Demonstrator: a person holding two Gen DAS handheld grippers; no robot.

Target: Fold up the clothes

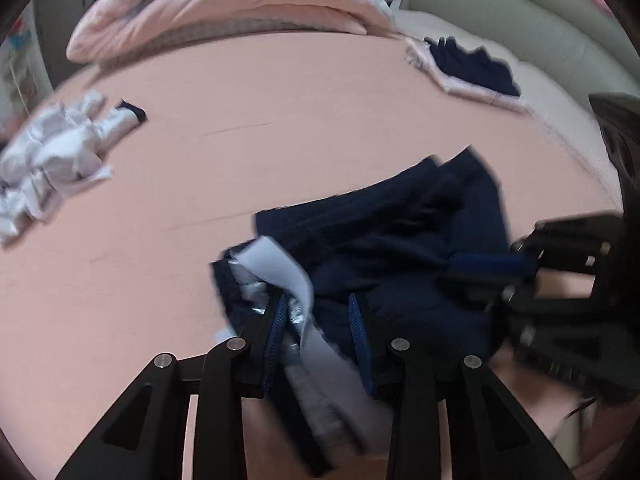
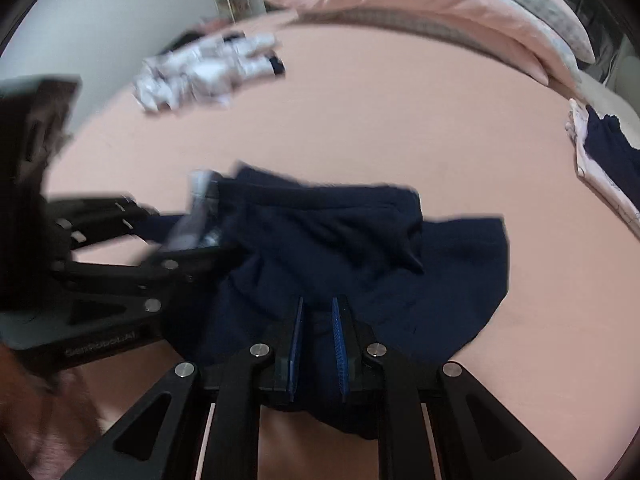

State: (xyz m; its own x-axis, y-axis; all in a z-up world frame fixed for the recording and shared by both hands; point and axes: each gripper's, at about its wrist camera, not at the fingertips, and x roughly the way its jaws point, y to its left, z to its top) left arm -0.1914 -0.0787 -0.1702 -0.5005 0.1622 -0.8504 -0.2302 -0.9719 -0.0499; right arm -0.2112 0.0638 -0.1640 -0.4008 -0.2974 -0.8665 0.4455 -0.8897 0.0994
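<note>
A dark navy garment with a white and silver stripe lies bunched on the pink bed sheet. My left gripper has its fingers apart around the striped edge, with the fabric passing between them. My right gripper is closed to a narrow gap on a fold of the navy garment at its near edge. In the left wrist view the right gripper shows at the right, on the garment's edge. In the right wrist view the left gripper shows at the left by the stripe.
A crumpled white and silver garment lies at the far left of the bed. A folded pile with a navy piece on a pink one sits at the far right. A pink quilt is heaped at the back.
</note>
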